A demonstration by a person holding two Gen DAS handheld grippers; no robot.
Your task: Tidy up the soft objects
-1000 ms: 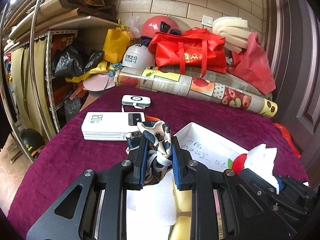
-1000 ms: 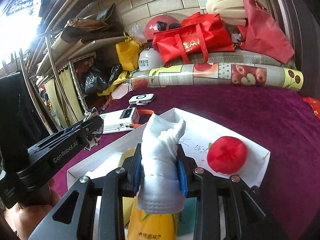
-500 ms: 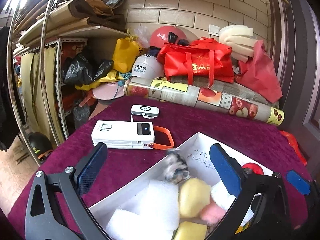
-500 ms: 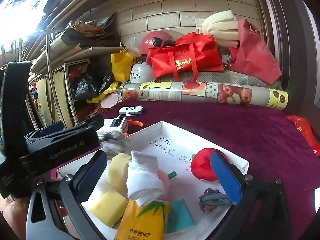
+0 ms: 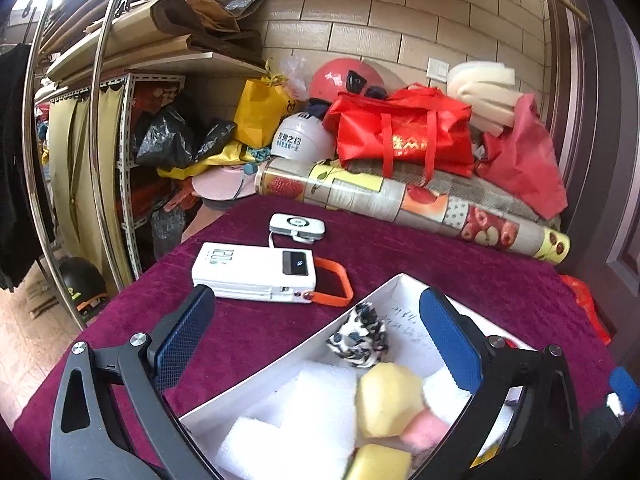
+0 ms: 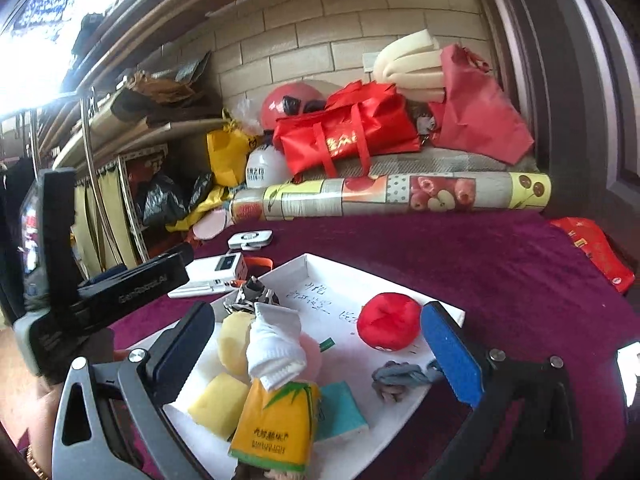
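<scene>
Matt, napped velvet cloth (image 5: 420, 264) is covering the table. The tray (image 6: 384, 284) is looking like smooth white card, holding porous yellow sponges (image 6: 218, 404), a ribbed knit sock (image 6: 276, 344) and a glossy plastic tissue pack (image 6: 276, 428). The power bank (image 5: 252, 270) is gleaming, smooth plastic.
</scene>
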